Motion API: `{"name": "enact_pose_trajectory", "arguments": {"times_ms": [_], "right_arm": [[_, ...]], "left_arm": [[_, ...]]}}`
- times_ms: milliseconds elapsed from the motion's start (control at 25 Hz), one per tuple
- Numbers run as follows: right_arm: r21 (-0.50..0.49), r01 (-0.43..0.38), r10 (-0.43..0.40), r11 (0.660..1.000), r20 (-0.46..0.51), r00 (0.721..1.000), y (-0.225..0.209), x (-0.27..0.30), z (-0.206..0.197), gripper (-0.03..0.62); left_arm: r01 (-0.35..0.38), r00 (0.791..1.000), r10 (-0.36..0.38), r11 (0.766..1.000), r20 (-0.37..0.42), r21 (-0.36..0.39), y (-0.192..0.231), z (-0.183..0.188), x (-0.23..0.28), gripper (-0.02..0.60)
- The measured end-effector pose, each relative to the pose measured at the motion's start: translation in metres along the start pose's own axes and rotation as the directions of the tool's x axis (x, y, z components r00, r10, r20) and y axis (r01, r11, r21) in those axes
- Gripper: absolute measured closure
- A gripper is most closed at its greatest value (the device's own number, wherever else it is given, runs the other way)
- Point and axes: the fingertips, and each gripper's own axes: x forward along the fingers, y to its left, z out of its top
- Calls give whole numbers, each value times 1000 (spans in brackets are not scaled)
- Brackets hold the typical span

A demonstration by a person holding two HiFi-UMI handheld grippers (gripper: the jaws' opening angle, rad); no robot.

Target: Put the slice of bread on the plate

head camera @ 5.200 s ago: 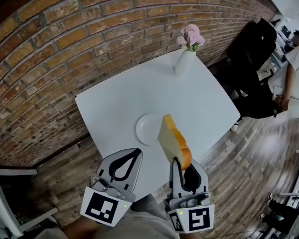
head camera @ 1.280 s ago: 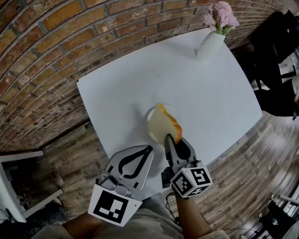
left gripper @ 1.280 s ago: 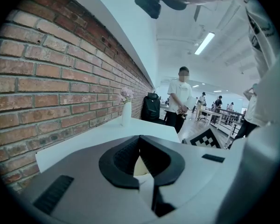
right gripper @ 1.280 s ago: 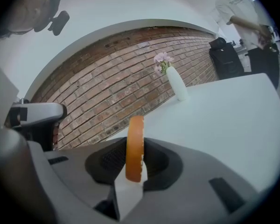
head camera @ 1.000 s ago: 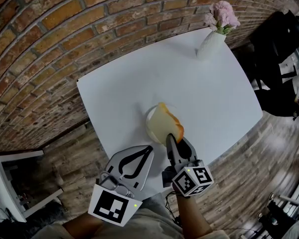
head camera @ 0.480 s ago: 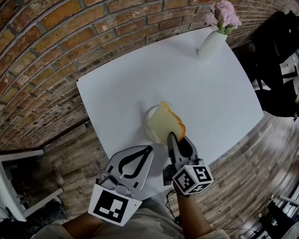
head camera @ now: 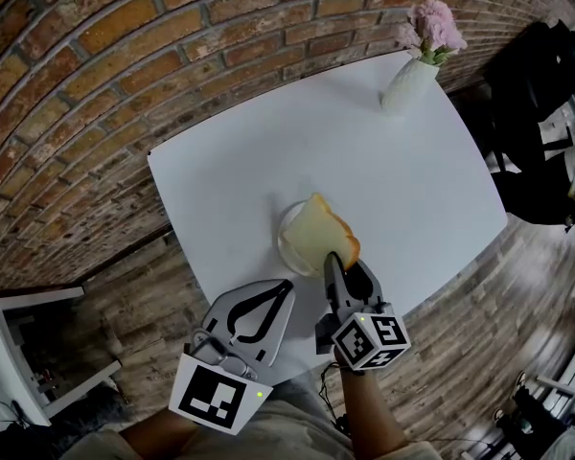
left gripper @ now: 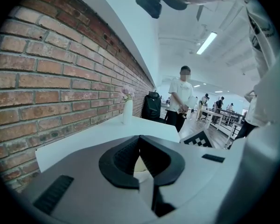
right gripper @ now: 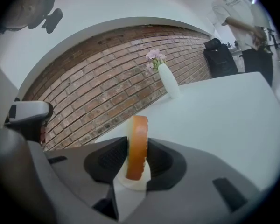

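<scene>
Red-brown brick wall (head camera: 125,56) runs along the far side of a white desk (head camera: 393,171). At the desk's near edge the person holds two grippers side by side. The left gripper (left gripper: 140,140) hangs just off that edge, its fingers closed together on nothing. The right gripper (head camera: 343,262) reaches in over the edge. Its fingers have just been opening with the slice of bread (head camera: 316,236) between them. Both look to be touching the crust, though I can't be sure how firmly. A white vase (head camera: 407,80) of pink flowers (head camera: 433,27) stands at the far right corner, well apart from the rest. A small white plate (head camera: 284,236) sits near the front edge. The bread stands tilted on edge over that plate, pale face turned left, crust end between the right fingers.
</scene>
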Motion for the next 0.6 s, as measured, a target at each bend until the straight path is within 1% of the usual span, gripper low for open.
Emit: {"name": "enact_pose_trajectory", "arguments": {"times_ms": [360, 600], "right_arm": [[61, 32, -32, 998, -4, 999, -15, 5, -8, 476], [62, 49, -49, 997, -11, 999, -21, 9, -12, 468]], "left_arm": [[-1, 1000, 1, 1000, -2, -3, 3, -2, 0, 572], [-2, 1000, 2, 1000, -4, -8, 5, -2, 0, 572]]}}
